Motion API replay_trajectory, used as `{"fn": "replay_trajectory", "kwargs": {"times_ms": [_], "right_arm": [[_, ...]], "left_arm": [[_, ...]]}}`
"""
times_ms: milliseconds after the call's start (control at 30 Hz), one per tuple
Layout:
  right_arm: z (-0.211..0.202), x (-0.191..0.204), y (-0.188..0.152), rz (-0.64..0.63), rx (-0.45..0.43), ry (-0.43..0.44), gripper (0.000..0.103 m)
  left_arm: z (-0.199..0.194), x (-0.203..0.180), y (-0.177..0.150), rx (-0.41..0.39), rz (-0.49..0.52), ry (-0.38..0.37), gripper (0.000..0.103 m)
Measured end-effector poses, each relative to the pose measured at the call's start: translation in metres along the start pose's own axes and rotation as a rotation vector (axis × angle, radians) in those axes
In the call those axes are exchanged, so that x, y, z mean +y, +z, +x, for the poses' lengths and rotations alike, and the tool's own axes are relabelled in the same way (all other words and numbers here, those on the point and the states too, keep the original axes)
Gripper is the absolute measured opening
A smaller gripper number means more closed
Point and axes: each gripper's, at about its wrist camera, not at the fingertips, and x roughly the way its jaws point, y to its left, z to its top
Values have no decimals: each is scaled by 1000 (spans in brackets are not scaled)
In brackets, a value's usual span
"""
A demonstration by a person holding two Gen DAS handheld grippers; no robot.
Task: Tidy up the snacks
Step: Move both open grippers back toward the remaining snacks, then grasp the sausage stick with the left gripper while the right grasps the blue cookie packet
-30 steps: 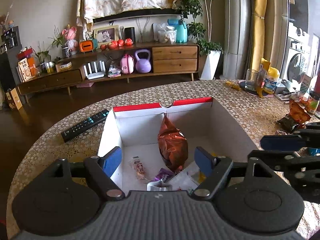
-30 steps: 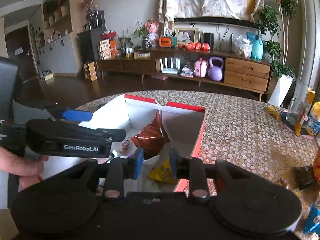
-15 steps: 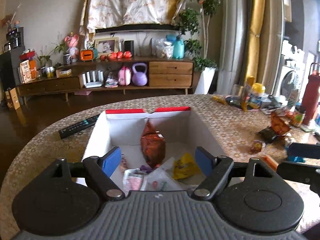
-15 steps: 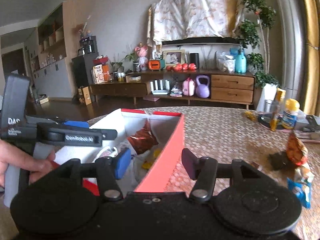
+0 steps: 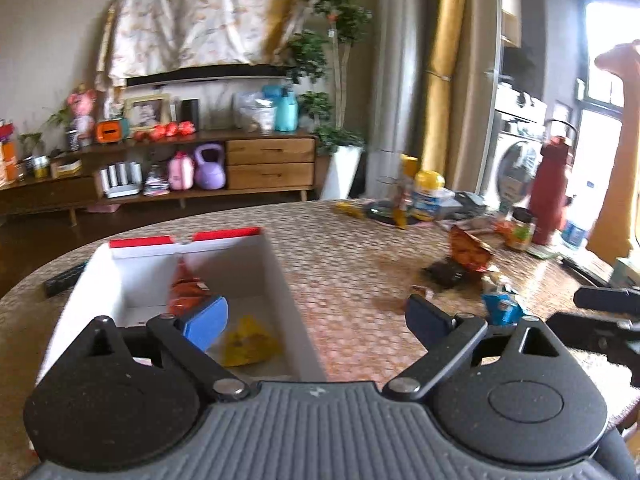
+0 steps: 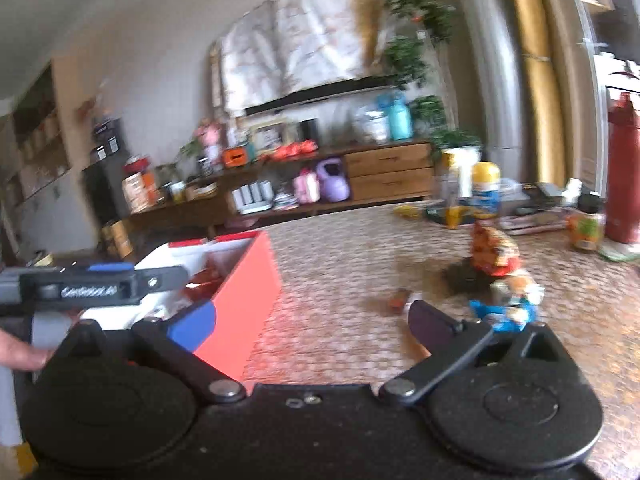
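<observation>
Right gripper (image 6: 312,322): fingers spread wide, nothing between them; they have just been opening. Blue pad of its left finger (image 6: 194,326) sits over the near corner of the red-sided box (image 6: 244,296), the other finger over bare worktop (image 6: 344,264). Left gripper (image 5: 316,320): fingers also wide apart and empty, just been opening a bit further; its left pad hangs over the box interior, its right one over the worktop to the right of the box wall.

Box holds snacks already: orange-brown foil bag (image 5: 186,288) leaning toward the far wall, yellow packet (image 5: 248,340) on the floor of the box near the right wall.

Loose snacks lie to the right, well apart from the box: blue packet (image 6: 504,314) nearest the right gripper, orange chip bag (image 6: 494,252) standing behind it, dark flat packet (image 6: 460,278) at its base, a small wrapped candy (image 6: 400,300) nearer the middle. Bottles, jar and clutter sit at the far right edge. Frames are blurred, so labels are unreadable.

Judged step: reach for the next loose snack, likely the blue packet. Do it well: keep the fingers wide, come in low, straddle the packet across its narrow side, close on its body and not a loose corner, avoid knocking the chip bag over. Lift clear of the box wall before dropping.
</observation>
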Motion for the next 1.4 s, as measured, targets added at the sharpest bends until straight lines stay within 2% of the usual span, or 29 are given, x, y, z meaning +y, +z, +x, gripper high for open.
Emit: {"fn": "replay_trajectory", "kwargs": {"times_ms": [333, 400, 467, 600, 800, 933, 1033, 1300, 1400], "right_arm": [[-13, -55, -8, 99, -70, -169, 103], [-16, -63, -9, 105, -64, -183, 103], [-21, -70, -11, 108, -88, -215, 103], [-29, -81, -8, 118, -135, -217, 103], [-35, -85, -10, -18, -223, -310, 103], [-31, -107, -6, 83, -140, -253, 103], [-29, -120, -10, 162, -130, -225, 103], [-9, -130, -17, 132, -55, -224, 103], [-2, -136, -18, 159, -38, -217, 103]], "left_arm": [[10, -52, 2, -2, 32, -148, 96], [14, -62, 3, 2, 40, -170, 96], [18, -71, 3, 4, 49, -197, 96], [29, -87, 2, 8, 57, -228, 96], [48, -104, -2, 11, 50, -240, 96], [69, -117, -7, 53, 89, -252, 96], [86, -125, -12, 90, 105, -260, 96], [131, -138, -27, 145, 141, -218, 96], [146, -139, -31, 164, 159, -194, 96]]}}
